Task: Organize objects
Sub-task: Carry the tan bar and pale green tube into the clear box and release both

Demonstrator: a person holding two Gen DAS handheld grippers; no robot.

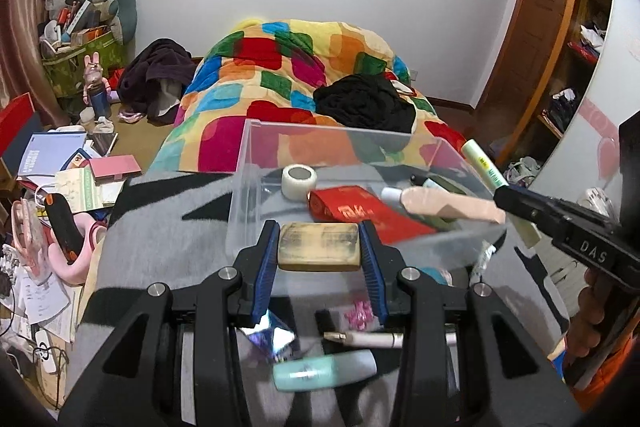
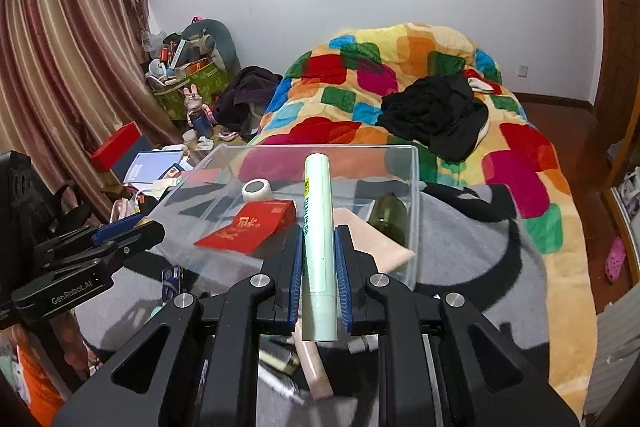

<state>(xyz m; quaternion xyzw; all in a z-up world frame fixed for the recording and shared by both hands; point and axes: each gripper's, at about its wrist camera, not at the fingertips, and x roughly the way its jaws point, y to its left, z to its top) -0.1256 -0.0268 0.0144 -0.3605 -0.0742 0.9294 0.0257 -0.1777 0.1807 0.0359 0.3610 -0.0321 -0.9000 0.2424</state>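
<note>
Two grips: tube (image 2: 318, 247) points forward (upright-ish).

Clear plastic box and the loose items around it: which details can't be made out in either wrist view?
- Dark green bottle in the clear plastic box: right wrist view, label unreadable through the wall.
- Print on the pale green tube: too small and blurred.
- Loose items on the grey blanket below the left hand-held gripper, which grips a tan block: left wrist view, blurred, partly hidden by the fingers.
</note>
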